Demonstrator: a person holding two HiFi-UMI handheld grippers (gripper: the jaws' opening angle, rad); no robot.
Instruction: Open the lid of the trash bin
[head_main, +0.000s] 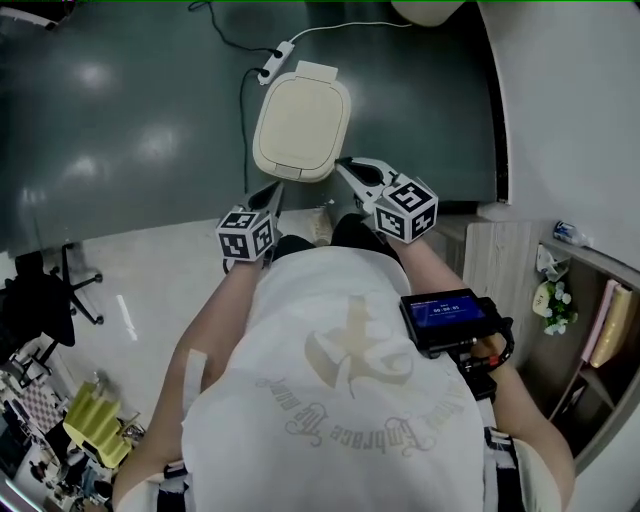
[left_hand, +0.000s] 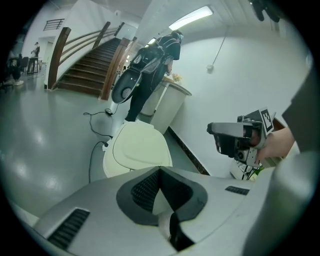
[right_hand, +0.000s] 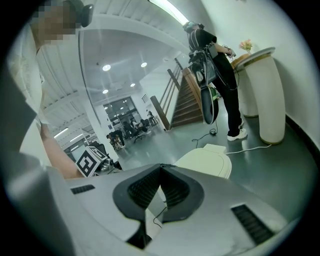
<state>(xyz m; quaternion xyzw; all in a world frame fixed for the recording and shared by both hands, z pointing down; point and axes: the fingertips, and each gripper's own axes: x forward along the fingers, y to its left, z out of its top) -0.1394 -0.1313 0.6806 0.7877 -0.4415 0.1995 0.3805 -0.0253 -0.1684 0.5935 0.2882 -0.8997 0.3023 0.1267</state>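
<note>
The cream trash bin (head_main: 301, 121) stands on the dark floor ahead of me with its lid down flat. In the head view my left gripper (head_main: 272, 197) hovers near the bin's near left corner, and my right gripper (head_main: 352, 171) sits just beside its near right edge. Neither touches the lid. The left gripper view shows the bin (left_hand: 138, 146) just beyond the left gripper (left_hand: 160, 170), whose jaws are shut on nothing. The right gripper (right_hand: 160, 166) is also shut and empty, with the bin (right_hand: 208, 160) ahead to its right.
A power strip (head_main: 276, 60) and its cable lie on the floor behind the bin. A white wall and wooden shelf (head_main: 585, 262) close in the right side. A standing person (left_hand: 150, 67) and a tall white planter (left_hand: 168, 106) are farther back. An office chair (head_main: 45, 290) stands at the left.
</note>
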